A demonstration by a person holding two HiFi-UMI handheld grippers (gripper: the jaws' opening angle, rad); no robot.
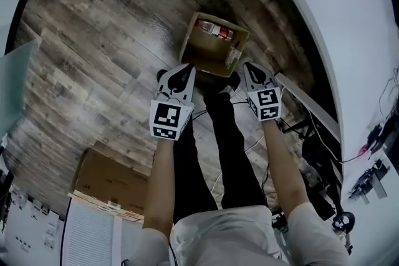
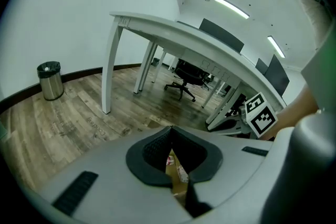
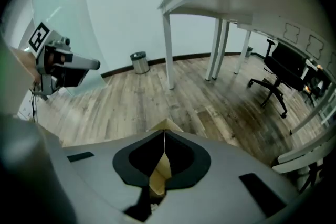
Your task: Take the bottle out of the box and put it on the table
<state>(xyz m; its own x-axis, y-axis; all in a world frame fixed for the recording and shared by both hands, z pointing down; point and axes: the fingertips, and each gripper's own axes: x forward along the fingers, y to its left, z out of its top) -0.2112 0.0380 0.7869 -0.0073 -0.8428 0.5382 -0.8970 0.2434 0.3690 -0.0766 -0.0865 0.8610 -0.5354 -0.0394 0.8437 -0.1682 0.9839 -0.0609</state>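
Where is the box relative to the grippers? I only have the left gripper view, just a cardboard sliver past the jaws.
Observer: Head view shows the open brown cardboard box on the wood-plank floor, just ahead of the left gripper and the right gripper.
Operator: Bottle in there?
Observer: Yes, a bottle with a red-and-white label lies on its side against the box's far wall.
Operator: Right jaws?
Observer: Shut and empty; the right gripper view shows only a cardboard corner beyond them.
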